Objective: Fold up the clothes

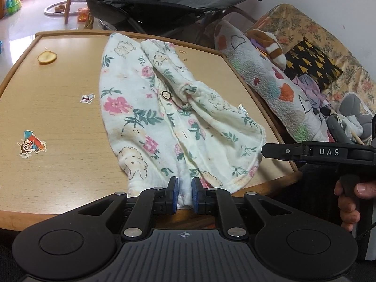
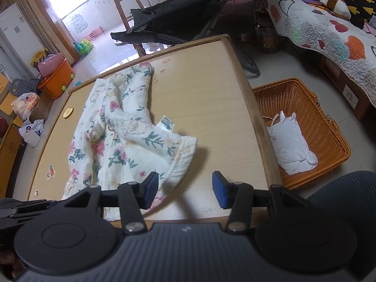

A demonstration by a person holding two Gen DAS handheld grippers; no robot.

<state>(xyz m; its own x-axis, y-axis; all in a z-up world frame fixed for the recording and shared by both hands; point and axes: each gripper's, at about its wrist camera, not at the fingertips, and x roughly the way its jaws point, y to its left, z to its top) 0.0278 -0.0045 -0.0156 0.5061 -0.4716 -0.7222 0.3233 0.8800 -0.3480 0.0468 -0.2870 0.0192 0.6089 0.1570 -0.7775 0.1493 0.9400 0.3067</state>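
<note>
A floral baby garment lies rumpled lengthwise on the wooden counter, cream cloth printed with pink flowers, green leaves and little bears, one button showing near its middle. Its near end reaches the counter's front edge, and there the left tongs stand with their blue pads a narrow gap apart, a fold of the hem lying between them; from here the pads seem not to press on it, though I cannot be sure. The right tongs hang over the garment's near right corner with jaws parted wide, the left pad above the hem, the right one over bare wood, gripping nothing. A hand grips that tool's handle at the edge of the left view. Stickers dot the counter and a small yellow disc lies near its far left corner. On the floor beside the counter stands an orange wicker basket with a white cloth item inside.
</note>
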